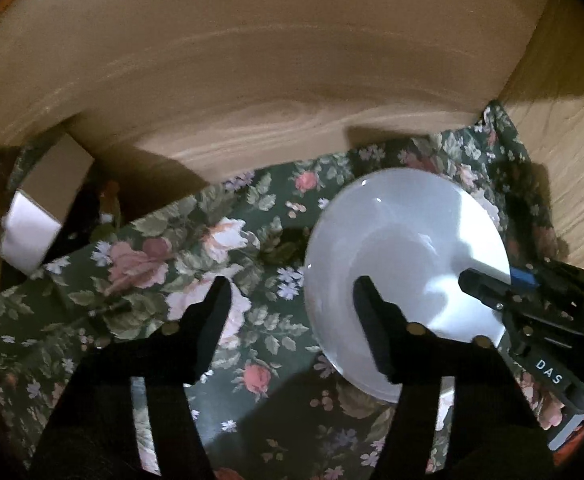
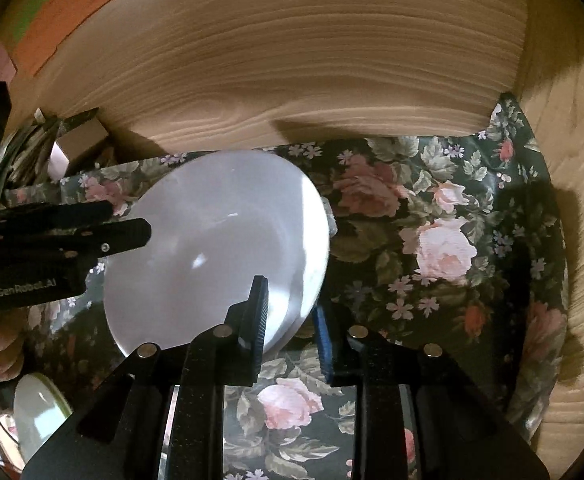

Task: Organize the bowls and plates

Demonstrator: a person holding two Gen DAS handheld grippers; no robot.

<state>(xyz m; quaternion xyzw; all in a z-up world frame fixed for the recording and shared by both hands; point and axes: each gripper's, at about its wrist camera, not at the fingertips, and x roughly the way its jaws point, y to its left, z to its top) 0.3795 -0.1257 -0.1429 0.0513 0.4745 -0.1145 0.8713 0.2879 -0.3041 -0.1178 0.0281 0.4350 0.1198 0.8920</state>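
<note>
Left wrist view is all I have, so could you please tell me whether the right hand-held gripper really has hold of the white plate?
Observer: Yes. In the right wrist view, the right hand-held gripper is shut on the near rim of the white plate.
Operator: Thank you. Are any other dishes nearby?
Observer: One. A second white dish shows at that view's lower left edge, just below a person's hand.
</note>
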